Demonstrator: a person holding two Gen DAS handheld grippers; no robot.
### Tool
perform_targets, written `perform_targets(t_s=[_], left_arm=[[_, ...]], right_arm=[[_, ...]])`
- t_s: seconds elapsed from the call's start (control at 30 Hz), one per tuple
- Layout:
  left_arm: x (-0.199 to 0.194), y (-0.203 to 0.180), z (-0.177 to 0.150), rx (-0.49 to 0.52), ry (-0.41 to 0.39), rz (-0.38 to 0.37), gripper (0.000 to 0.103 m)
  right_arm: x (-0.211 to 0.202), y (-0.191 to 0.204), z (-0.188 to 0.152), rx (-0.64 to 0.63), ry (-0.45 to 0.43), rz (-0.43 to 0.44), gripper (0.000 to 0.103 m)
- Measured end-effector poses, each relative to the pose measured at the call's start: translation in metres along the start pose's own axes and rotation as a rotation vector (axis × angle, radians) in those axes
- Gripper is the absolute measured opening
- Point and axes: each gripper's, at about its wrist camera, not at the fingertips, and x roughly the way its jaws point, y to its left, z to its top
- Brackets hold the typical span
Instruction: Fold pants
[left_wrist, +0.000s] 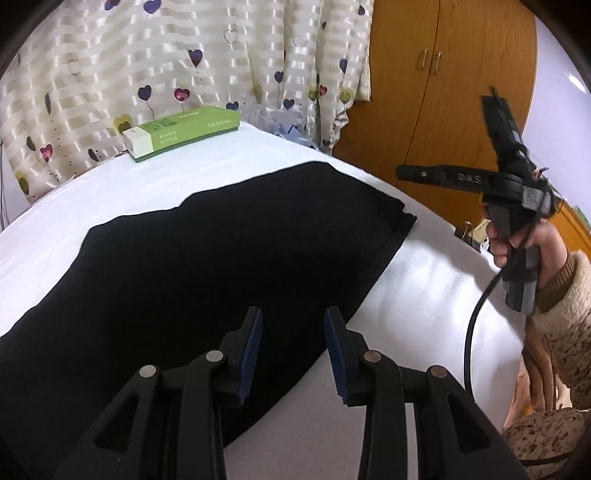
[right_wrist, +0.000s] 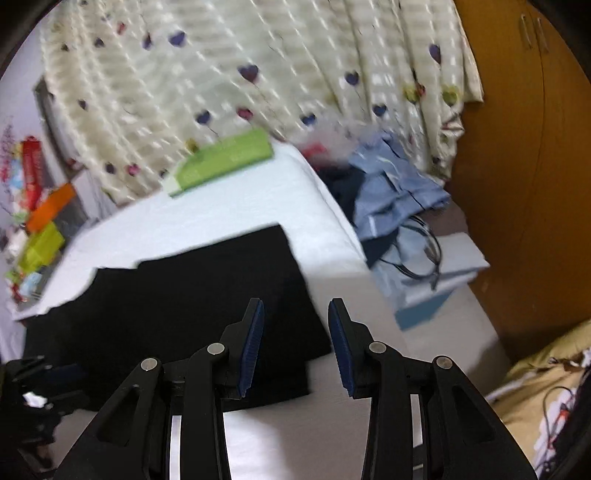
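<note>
- The black pants (left_wrist: 207, 258) are lying flat on the white-covered desk (left_wrist: 424, 295), folded into a broad dark slab whose near edge is running diagonally under your left gripper (left_wrist: 293, 354).
- Your left gripper is hovering over that near edge with its blue-padded fingers (left_wrist: 253, 354) standing partly apart; nothing is sitting between them, and the cloth below is showing through the gap.
- Your right hand (left_wrist: 517, 243), in a speckled fleece sleeve (left_wrist: 565, 306), is holding the right gripper (right_wrist: 295, 347) above the desk's right side, well clear of the pants, in the left wrist view.
- From its own blurred camera, the right gripper's fingers (right_wrist: 341, 347) are also standing partly apart and gripping nothing; the corner of the pants is lying beneath and to the left of them.
- A green box (left_wrist: 181, 133) is resting at the far end of the desk, just in front of a heart-patterned curtain (left_wrist: 166, 62).
- Blue clothing (right_wrist: 391, 192) is piled beyond the desk's right edge, near a wooden wardrobe (left_wrist: 443, 92).
</note>
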Motion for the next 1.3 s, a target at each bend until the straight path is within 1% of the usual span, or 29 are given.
perform_targets(t_s=[0.03, 0.07, 0.13, 0.23, 0.27, 0.3, 0.33, 0.4, 0.47, 0.53, 0.6, 0.67, 0.73, 0.77, 0.8, 0.87, 0.97, 1.17, 1.23, 1.3], left_arm=[[0.003, -0.002, 0.000, 0.008, 0.010, -0.008, 0.037], [0.008, -0.004, 0.001, 0.019, 0.022, -0.007, 0.037], [0.015, -0.005, 0.001, 0.036, 0.050, 0.024, 0.037], [0.021, -0.006, 0.002, 0.056, 0.064, 0.048, 0.037], [0.022, -0.007, 0.003, 0.061, 0.064, 0.052, 0.037], [0.023, -0.008, 0.003, 0.070, 0.066, 0.058, 0.037], [0.026, -0.008, 0.003, 0.074, 0.076, 0.065, 0.037], [0.028, -0.009, 0.005, 0.077, 0.078, 0.071, 0.037], [0.029, -0.011, 0.005, 0.093, 0.084, 0.068, 0.038], [0.028, -0.011, 0.005, 0.105, 0.087, 0.061, 0.038], [0.026, -0.010, 0.005, 0.103, 0.095, 0.030, 0.039], [0.027, -0.012, 0.004, 0.124, 0.090, 0.032, 0.039], [0.027, -0.011, 0.004, 0.112, 0.089, 0.024, 0.038], [0.027, -0.010, 0.004, 0.105, 0.086, 0.019, 0.030], [0.026, -0.009, 0.005, 0.098, 0.083, 0.021, 0.015], [0.025, -0.005, 0.006, 0.076, 0.082, 0.009, 0.009], [0.020, -0.008, 0.005, 0.083, 0.072, -0.009, 0.005], [0.002, -0.011, 0.002, 0.076, 0.042, -0.029, 0.004], [-0.002, -0.012, 0.001, 0.082, 0.042, -0.055, 0.002], [-0.001, -0.014, -0.003, 0.083, 0.051, -0.061, 0.002]], right_arm=[[0.006, 0.003, -0.002, -0.014, 0.023, -0.007, 0.038], [0.009, 0.004, -0.005, -0.023, 0.035, 0.007, 0.038], [0.012, 0.010, -0.006, -0.047, 0.049, 0.036, 0.038], [0.015, 0.016, -0.006, -0.087, 0.055, 0.028, 0.037], [0.017, 0.018, -0.005, -0.100, 0.057, 0.015, 0.030], [0.017, 0.021, -0.006, -0.112, 0.059, 0.006, 0.016], [0.017, 0.022, -0.005, -0.120, 0.057, 0.002, 0.012], [0.017, 0.021, -0.005, -0.122, 0.052, 0.020, 0.000], [0.014, 0.021, -0.004, -0.122, 0.046, 0.034, 0.000], [0.008, 0.019, -0.003, -0.116, 0.013, 0.047, 0.000], [0.002, 0.017, 0.000, -0.105, -0.013, 0.054, 0.000], [-0.002, 0.015, 0.003, -0.088, -0.021, 0.066, 0.000], [-0.004, 0.012, 0.005, -0.076, -0.023, 0.073, 0.000], [-0.006, 0.012, 0.005, -0.076, -0.024, 0.062, 0.000], [-0.007, 0.011, 0.005, -0.076, -0.026, 0.055, 0.000], [-0.011, 0.010, 0.004, -0.074, -0.033, 0.049, 0.000], [-0.015, 0.008, 0.004, -0.071, -0.037, 0.045, 0.000], [-0.023, 0.007, 0.000, -0.073, -0.044, 0.041, 0.000], [-0.022, 0.007, -0.001, -0.071, -0.034, 0.043, 0.000], [-0.022, 0.010, -0.003, -0.079, -0.027, 0.033, 0.000]])
